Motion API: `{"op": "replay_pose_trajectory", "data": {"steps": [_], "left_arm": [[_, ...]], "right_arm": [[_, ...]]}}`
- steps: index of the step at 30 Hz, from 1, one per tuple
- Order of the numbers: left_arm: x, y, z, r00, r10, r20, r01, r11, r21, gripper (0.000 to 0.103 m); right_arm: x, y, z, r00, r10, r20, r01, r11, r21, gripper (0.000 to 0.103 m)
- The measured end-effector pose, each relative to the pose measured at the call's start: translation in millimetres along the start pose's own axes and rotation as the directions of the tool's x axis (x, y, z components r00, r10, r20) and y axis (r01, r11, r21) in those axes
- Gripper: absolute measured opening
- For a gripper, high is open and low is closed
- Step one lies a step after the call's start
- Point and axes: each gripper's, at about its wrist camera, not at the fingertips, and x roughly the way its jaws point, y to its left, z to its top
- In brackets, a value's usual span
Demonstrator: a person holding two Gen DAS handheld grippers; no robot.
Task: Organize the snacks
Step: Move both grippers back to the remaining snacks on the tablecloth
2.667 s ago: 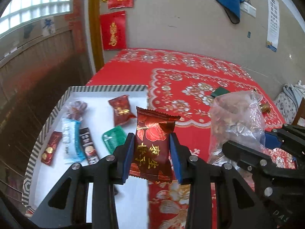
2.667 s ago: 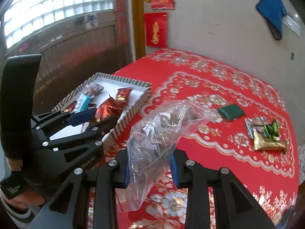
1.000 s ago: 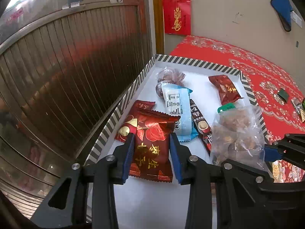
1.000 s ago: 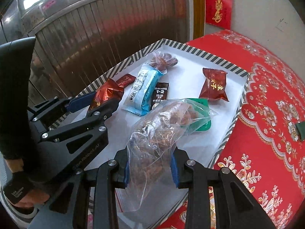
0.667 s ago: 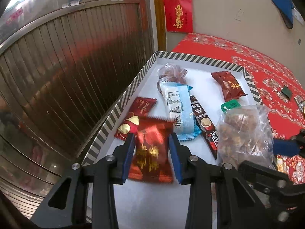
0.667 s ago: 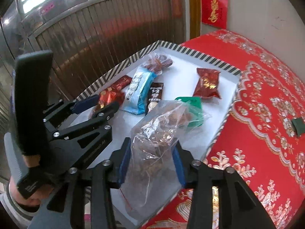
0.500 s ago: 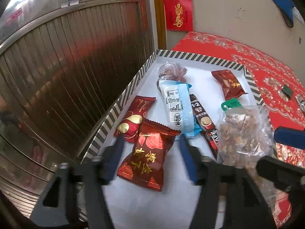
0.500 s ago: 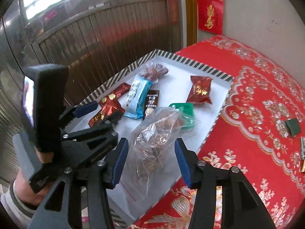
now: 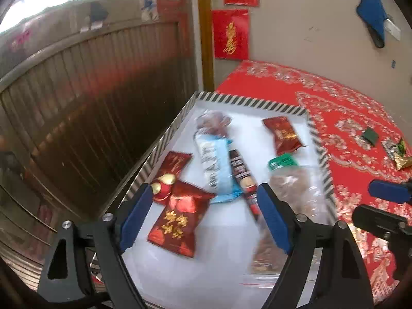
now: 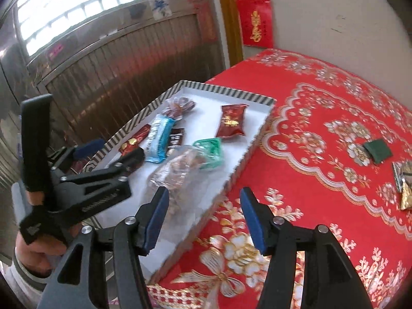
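Well along — red-and-gold packet (image 9: 177, 221) and clear nut bag (image 10: 177, 172) lying loose in striped tray (image 9: 247, 101), both hand-held grippers (image 9: 203, 219) (image 10: 203, 216) opening on nothing, loose sweets (image 10: 378, 149) at three o'clock on the worktop (image 10: 322, 180) left.

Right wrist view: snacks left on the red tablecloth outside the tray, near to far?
Gold wrapper → silver and green wrappers → dark green packet. All lie on the red tablecloth, right of the striped tray.
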Motion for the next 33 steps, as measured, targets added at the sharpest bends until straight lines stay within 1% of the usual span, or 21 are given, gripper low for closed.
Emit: {"op": "replay_pose_trajectory", "data": {"steps": [6, 10, 15, 18, 21, 25, 28, 30, 33], "left_arm": [[-13, -30, 10, 0.999, -0.045, 0.030, 0.044, 0.998, 0.051, 0.086], [-15, -58, 16, 0.994, -0.104, 0.017, 0.102, 0.991, 0.081, 0.086], [-15, -96, 21, 0.985, -0.172, -0.013, 0.173, 0.979, 0.108, 0.086], [-11, -126, 25, 0.974, -0.221, -0.048, 0.225, 0.966, 0.131, 0.086], [-8, -157, 30, 0.967, -0.242, -0.078, 0.252, 0.953, 0.166, 0.086], [1, -202, 42, 0.948, -0.289, -0.134, 0.310, 0.934, 0.177, 0.087], [12, -236, 53, 0.939, -0.305, -0.158, 0.333, 0.920, 0.207, 0.087], [21, -258, 61, 0.934, -0.312, -0.173, 0.347, 0.907, 0.238, 0.087], [41, -295, 70, 0.921, -0.325, -0.213, 0.379, 0.876, 0.298, 0.087]], "right_arm": [[-16, -37, -12, 0.999, -0.046, 0.013, 0.045, 0.997, 0.068, 0.058], [-29, -71, -23, 0.995, -0.094, 0.015, 0.091, 0.987, 0.131, 0.058], [-47, -116, -40, 0.985, -0.170, -0.001, 0.167, 0.967, 0.193, 0.058], [-61, -142, -49, 0.979, -0.205, -0.006, 0.201, 0.953, 0.228, 0.058], [-75, -165, -54, 0.970, -0.243, -0.012, 0.239, 0.939, 0.248, 0.058], [-92, -194, -54, 0.958, -0.287, -0.008, 0.278, 0.922, 0.270, 0.058], [-106, -213, -56, 0.952, -0.307, 0.003, 0.293, 0.912, 0.287, 0.058], [-113, -226, -59, 0.947, -0.322, 0.002, 0.307, 0.904, 0.298, 0.061], [-120, -246, -67, 0.943, -0.334, -0.004, 0.317, 0.891, 0.327, 0.061]]}}
